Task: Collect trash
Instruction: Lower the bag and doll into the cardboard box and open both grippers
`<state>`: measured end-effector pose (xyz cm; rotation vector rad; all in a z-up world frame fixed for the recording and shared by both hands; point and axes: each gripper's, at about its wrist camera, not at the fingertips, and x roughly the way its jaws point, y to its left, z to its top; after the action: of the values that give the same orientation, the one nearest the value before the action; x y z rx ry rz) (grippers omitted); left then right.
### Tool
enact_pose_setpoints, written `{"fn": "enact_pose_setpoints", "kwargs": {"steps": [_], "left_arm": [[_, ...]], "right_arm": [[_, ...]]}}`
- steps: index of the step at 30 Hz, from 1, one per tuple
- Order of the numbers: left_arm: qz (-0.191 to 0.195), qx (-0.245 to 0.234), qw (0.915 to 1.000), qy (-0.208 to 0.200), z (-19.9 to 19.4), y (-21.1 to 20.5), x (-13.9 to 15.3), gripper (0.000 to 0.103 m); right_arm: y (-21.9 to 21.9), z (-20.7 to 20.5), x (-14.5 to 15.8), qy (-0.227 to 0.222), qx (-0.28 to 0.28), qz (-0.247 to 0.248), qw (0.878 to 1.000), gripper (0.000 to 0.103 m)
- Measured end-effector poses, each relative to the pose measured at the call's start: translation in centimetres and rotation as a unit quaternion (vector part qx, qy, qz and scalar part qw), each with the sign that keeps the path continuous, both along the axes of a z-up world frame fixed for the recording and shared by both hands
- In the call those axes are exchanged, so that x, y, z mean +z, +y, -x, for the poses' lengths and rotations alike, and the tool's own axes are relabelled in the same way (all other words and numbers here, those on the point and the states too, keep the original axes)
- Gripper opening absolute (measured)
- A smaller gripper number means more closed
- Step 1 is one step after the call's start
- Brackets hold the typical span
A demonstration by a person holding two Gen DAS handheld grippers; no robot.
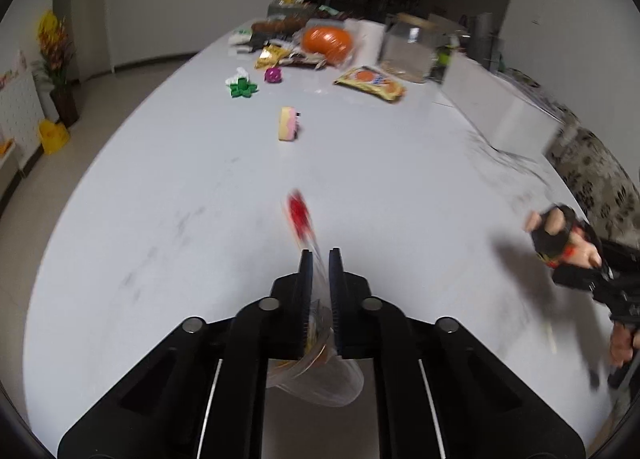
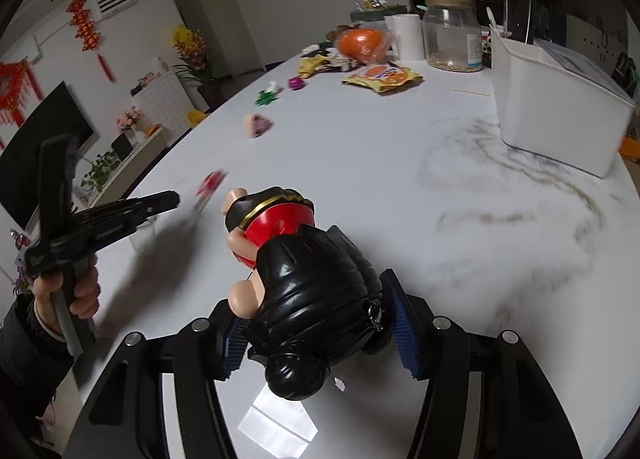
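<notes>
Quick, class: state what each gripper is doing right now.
Left gripper: shut on a clear wrapper with red print.
Right gripper: shut on a doll figure.

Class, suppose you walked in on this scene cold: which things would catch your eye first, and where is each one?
First, the black-haired doll in a red top, gripped head-down in the right gripper over the near end of the white table. Next, the clear wrapper with a blurred red print, pinched in the left gripper. Then the orange ball in the clutter at the far end, beside a glass jar.
</notes>
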<state>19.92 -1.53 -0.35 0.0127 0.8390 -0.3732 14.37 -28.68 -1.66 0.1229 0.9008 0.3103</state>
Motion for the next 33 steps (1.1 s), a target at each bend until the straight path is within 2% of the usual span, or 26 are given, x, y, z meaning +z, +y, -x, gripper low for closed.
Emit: {"fn": "enact_pose_setpoints", "kwargs": {"steps": [2, 7, 16, 22, 28, 31, 33], "left_arm": [[0.001, -0.012, 0.9999, -0.009, 3.5, 0.3, 0.7, 0.005], [0.004, -0.026, 0.9992, -0.03, 9.4, 1.2, 1.3, 0.005], [0.034, -0.023, 0.999, -0.017, 13.1, 2.8, 0.8, 0.005], [0.057, -0.046, 0.9969, -0.027, 16.5, 2.7, 3.3, 0.005], [0.049, -0.103, 0.9926, -0.043, 24.2, 1.5, 4.8, 0.005], [0.033, -0.131, 0.99, -0.041, 28.4, 0.7, 4.0, 0.005], [0.019, -0.146, 0.9888, -0.026, 30.6, 0.2, 2.5, 0.005]], "right_arm": [[0.9, 2.6, 0.4, -0.002, 0.007, -0.001, 1.0, 0.059], [2.4, 8.0, 0.5, 0.001, 0.013, -0.002, 1.0, 0.059], [3.0, 13.1, -0.1, 0.006, 0.002, -0.004, 1.0, 0.059], [2.8, 15.4, 0.7, -0.003, -0.003, -0.018, 1.0, 0.059], [4.0, 22.1, 1.8, -0.003, 0.032, -0.037, 0.999, 0.059], [5.0, 25.6, 1.3, 0.016, 0.056, -0.035, 0.998, 0.059], [5.6, 27.8, 0.6, 0.033, 0.07, -0.029, 0.997, 0.059]]}}
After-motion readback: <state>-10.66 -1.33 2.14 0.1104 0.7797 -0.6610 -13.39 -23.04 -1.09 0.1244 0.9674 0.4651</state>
